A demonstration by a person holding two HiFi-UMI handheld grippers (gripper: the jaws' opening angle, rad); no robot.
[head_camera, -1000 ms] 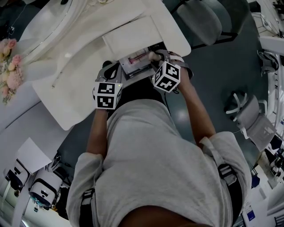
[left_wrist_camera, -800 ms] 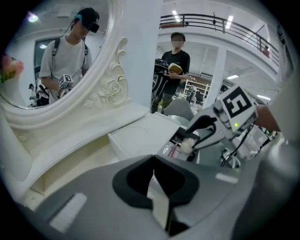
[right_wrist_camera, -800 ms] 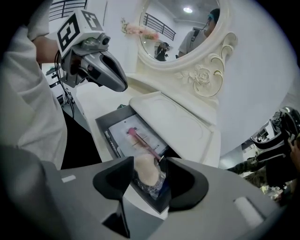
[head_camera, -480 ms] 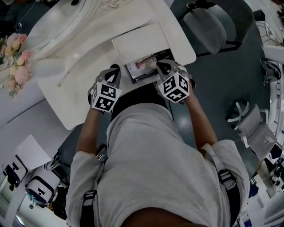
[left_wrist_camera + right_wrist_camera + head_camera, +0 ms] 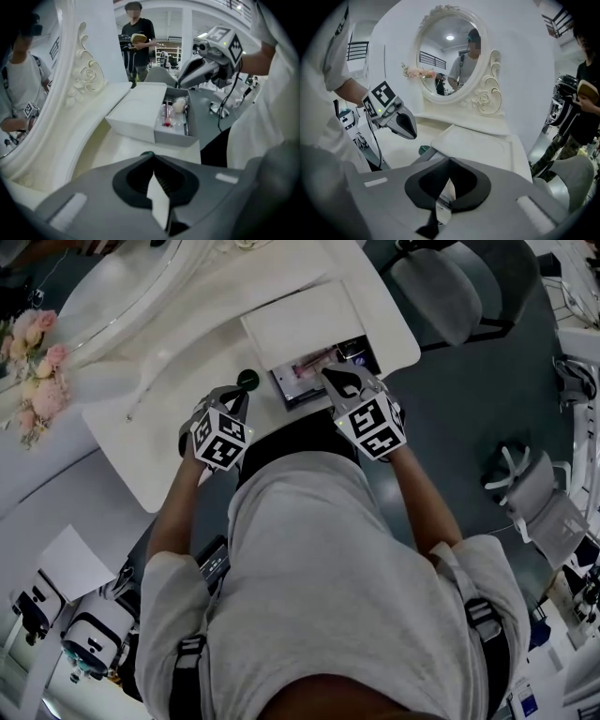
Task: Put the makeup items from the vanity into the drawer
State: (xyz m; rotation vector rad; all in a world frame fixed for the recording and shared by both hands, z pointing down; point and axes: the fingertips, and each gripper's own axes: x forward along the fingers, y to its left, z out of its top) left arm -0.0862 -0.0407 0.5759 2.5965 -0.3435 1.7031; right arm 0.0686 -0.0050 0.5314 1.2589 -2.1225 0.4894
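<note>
The small white drawer [image 5: 349, 350] stands pulled out of its white box [image 5: 298, 322] on the vanity. It holds a pink tube [image 5: 167, 115], a beige sponge [image 5: 179, 104] and other small items. My right gripper [image 5: 328, 374] hangs over the drawer's near end with its jaws together and nothing seen between them; the left gripper view shows it above the drawer [image 5: 180, 82]. My left gripper [image 5: 240, 396] is shut and empty. Its tip sits just short of a small dark green round item [image 5: 247, 380] on the vanity top, beside the drawer.
An ornate white oval mirror [image 5: 450, 56] rises behind the vanity top [image 5: 178, 418]. Pink flowers [image 5: 37, 381] lie to the left, and a grey chair [image 5: 441, 287] stands at the far right. A person holding a book [image 5: 136, 40] stands beyond the vanity.
My right gripper's jaws have come together over the drawer, and the pale item at their tip a second ago is no longer there. My left gripper has edged toward the green item.
</note>
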